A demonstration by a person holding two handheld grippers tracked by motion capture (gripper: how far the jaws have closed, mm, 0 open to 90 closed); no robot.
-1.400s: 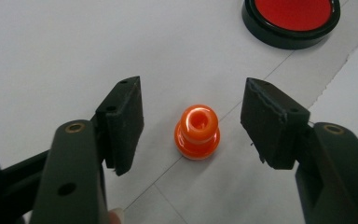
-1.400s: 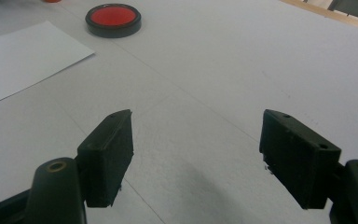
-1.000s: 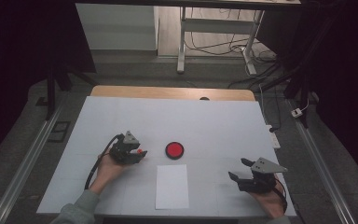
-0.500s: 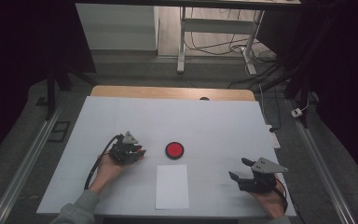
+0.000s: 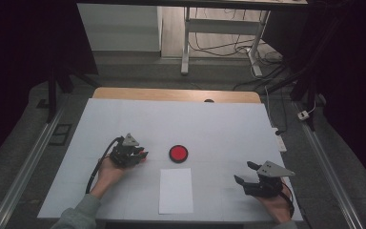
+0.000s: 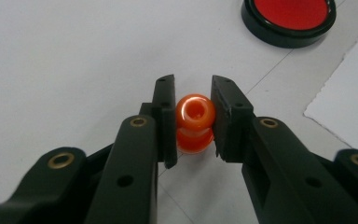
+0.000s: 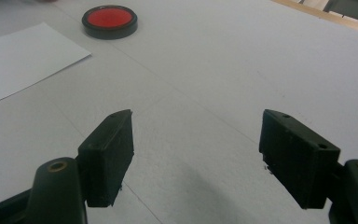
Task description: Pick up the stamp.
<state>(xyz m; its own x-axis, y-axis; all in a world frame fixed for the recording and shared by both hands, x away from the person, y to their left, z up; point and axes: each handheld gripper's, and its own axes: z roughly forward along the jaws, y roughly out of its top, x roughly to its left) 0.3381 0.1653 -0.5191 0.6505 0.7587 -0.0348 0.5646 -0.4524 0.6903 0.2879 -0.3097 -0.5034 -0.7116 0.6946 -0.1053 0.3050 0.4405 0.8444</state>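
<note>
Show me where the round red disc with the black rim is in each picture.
High view: round red disc with a black rim, mid-picture.
Left gripper view: top right corner.
Right gripper view: top left.
Shared landmark: white paper sheet beside it.

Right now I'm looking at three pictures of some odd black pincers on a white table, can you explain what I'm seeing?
A person sits at a white table holding a hand-worked pincer tool in each hand. One picture looks down from above; the other two come from small cameras riding on each tool, looking along its black jaws. The left gripper has closed on a small orange bead, pinched between its pads. The right gripper rests open over bare table, holding nothing. Also on the table are a round red disc with a black rim and a white sheet of paper just in front of it.
</note>
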